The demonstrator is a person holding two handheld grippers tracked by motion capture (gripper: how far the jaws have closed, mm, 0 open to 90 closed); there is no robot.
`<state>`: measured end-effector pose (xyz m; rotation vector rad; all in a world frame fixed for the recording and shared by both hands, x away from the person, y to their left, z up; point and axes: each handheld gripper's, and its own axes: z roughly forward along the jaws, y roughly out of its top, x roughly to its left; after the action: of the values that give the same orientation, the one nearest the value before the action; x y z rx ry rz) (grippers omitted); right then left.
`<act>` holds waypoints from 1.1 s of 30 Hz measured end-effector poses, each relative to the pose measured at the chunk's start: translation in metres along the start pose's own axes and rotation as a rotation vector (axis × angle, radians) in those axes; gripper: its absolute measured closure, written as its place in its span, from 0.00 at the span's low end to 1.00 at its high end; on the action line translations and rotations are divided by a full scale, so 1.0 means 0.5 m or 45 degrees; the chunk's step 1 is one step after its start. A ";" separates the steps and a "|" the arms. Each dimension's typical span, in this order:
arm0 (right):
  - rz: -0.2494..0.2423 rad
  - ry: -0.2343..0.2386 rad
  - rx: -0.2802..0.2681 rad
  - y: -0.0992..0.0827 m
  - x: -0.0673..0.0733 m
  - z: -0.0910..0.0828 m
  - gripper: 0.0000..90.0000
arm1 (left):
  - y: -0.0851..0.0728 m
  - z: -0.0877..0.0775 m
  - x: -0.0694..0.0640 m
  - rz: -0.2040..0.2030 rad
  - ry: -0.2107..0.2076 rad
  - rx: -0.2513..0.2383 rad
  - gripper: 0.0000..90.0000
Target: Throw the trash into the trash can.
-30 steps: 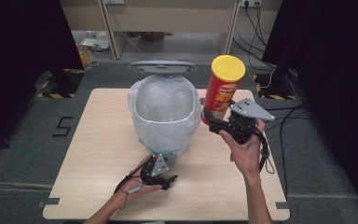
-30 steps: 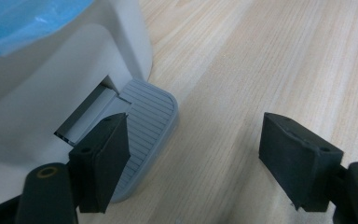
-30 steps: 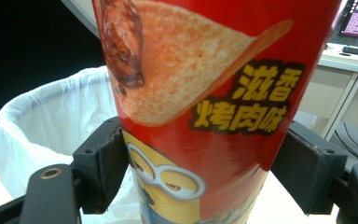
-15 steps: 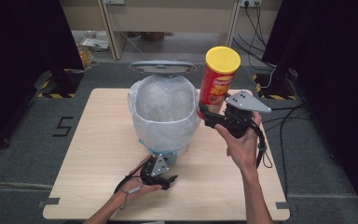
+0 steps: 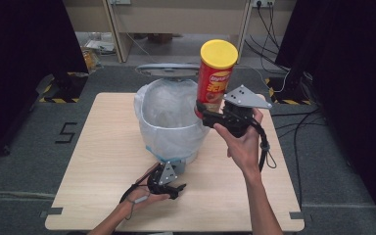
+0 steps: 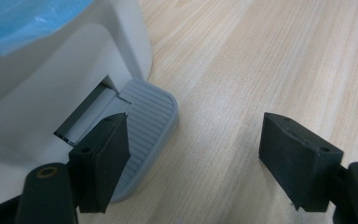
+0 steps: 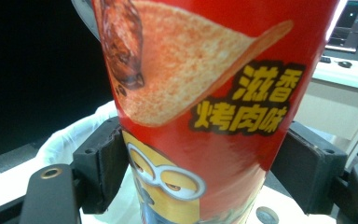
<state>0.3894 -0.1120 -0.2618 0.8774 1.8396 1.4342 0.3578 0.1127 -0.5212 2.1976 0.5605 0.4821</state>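
Your right gripper (image 5: 206, 113) has its jaws clamped on the lower part of the red chip can (image 5: 216, 78), which stands upright with its yellow lid on top, raised above the surface (image 5: 103, 147) just beside the right rim of the white pedal bin (image 5: 169, 122) with its clear liner. Your left gripper (image 5: 169, 183) rests low at the bin's front, jaws spread wide and holding nothing, one jaw over the grey foot pedal (image 6: 147, 135).
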 end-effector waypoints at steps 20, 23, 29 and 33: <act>-0.003 0.059 -0.010 0.012 0.032 0.060 0.27 | 0.000 0.000 0.000 0.001 -0.004 -0.001 0.26; -0.004 0.064 -0.008 0.013 0.036 0.067 0.27 | 0.000 0.000 0.000 0.002 -0.004 0.000 0.26; 0.001 0.076 -0.012 0.012 0.041 0.079 0.27 | 0.000 -0.001 0.000 0.001 -0.007 -0.001 0.26; 0.007 0.084 -0.014 0.011 0.043 0.085 0.27 | 0.000 -0.001 0.000 0.002 -0.007 -0.001 0.26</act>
<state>0.4123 -0.0700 -0.2669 0.8398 1.8772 1.4917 0.3577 0.1131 -0.5212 2.1983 0.5560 0.4770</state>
